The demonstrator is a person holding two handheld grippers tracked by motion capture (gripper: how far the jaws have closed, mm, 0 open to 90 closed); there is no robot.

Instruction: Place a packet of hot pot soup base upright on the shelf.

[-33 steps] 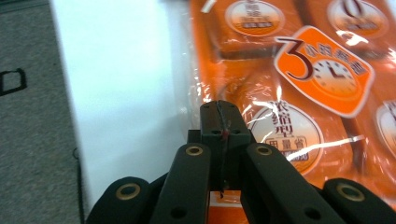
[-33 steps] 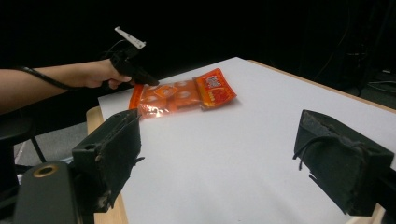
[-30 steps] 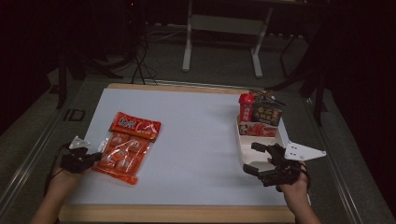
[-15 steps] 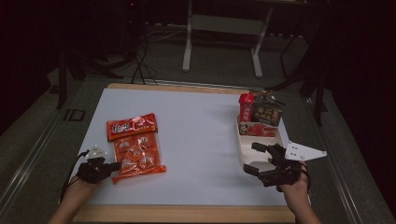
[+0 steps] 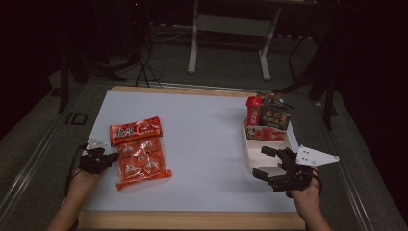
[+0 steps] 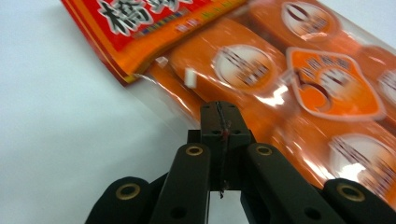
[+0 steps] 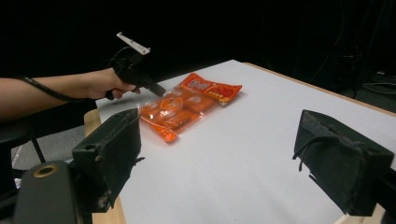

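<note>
Left hand-held gripper (image 6: pixel 219 122) on crinkly snack bag (image 6: pixel 299 93)

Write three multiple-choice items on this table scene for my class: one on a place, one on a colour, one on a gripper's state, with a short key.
1. Where does the white tray lie on the table?
A. at its left edge
B. at its right side
C. in its middle

2. What colour is the snack bag?
A. orange and red
B. blue
C. green

3. How do the right gripper's jaws stand?
A. shut on the tray
B. shut on the bag
C. open, with nothing between them

Key: 1 B, the high view shows it by the right hand. 2 A, orange packets under a red top. 3 C, the right gripper view shows the two pads wide apart over bare table, while the left gripper pinches the bag's edge.
</note>
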